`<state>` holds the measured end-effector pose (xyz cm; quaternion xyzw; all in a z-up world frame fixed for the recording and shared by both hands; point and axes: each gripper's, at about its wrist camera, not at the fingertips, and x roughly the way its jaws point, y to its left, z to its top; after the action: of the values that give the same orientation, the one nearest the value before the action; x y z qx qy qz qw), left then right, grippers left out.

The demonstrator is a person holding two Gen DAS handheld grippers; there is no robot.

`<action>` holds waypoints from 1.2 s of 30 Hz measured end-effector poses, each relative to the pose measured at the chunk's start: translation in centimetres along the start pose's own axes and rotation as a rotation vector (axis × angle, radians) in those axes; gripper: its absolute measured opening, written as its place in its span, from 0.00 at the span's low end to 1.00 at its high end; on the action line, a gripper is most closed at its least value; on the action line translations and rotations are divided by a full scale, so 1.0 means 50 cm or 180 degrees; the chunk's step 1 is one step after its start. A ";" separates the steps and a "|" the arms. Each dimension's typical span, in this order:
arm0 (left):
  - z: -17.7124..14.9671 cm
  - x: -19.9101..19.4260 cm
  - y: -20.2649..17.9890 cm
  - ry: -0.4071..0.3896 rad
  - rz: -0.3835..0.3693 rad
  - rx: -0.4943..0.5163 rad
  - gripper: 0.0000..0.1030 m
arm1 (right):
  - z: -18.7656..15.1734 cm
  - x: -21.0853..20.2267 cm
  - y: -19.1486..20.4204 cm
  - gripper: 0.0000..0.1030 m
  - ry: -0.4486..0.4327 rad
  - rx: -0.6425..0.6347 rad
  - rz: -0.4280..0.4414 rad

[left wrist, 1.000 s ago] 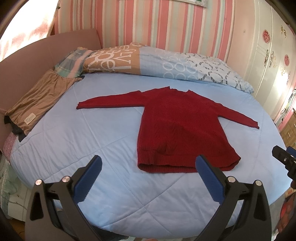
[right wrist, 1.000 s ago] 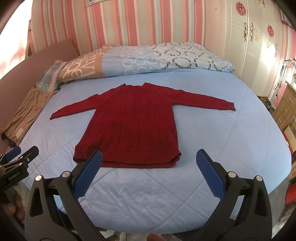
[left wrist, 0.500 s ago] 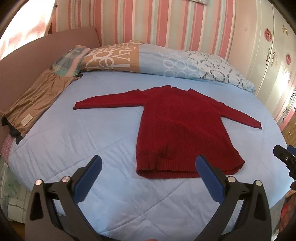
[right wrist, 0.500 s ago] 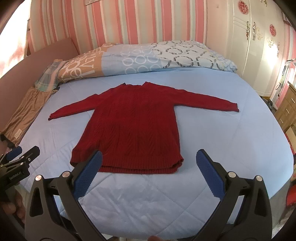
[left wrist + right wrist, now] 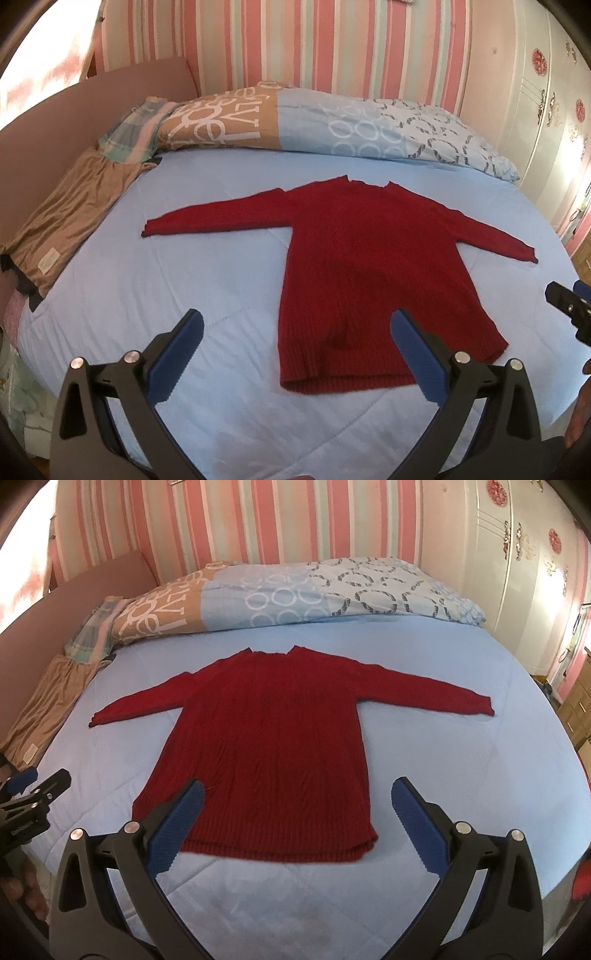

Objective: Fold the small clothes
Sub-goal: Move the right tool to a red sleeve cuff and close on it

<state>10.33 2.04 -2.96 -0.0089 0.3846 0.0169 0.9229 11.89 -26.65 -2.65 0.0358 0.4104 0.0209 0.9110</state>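
A dark red knitted sweater lies flat on the light blue bed cover, both sleeves spread out, hem toward me; it also shows in the right wrist view. My left gripper is open and empty, hovering just before the hem's left corner. My right gripper is open and empty, above the hem, its left finger over the hem's left part. Each gripper shows at the edge of the other's view: the right gripper and the left gripper.
The light blue bed fills both views. A patterned duvet and pillows lie along the headboard side. A folded brown cloth lies at the bed's left edge. White wardrobe doors stand at the right.
Both grippers have moved forward and lower toward the sweater's hem, so the sweater looks larger and nearer. Both stay open.
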 end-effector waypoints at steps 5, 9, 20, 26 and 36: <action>0.025 0.046 -0.013 0.0040 -0.0018 -0.0027 0.99 | 0.036 0.048 -0.033 0.97 -0.0021 -0.0093 -0.0160; 0.045 0.083 -0.040 0.0038 0.0003 0.0019 0.99 | 0.071 0.087 -0.082 0.97 -0.0052 -0.0052 -0.0222; 0.124 0.228 -0.138 0.0015 0.0039 0.0101 0.99 | 0.143 0.181 -0.218 0.97 -0.0092 0.0069 -0.0310; 0.168 0.311 -0.205 -0.0018 0.0001 0.0069 0.99 | 0.172 0.244 -0.319 0.97 -0.0137 0.0017 -0.0424; 0.202 0.459 -0.370 0.0015 -0.0038 0.0117 0.99 | 0.163 0.362 -0.614 0.97 -0.0066 0.0277 -0.0728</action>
<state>34.36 -15.57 -12.09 0.0056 0.3869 0.0043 0.9221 30.27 -56.43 -13.30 0.0285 0.4028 -0.1013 0.9092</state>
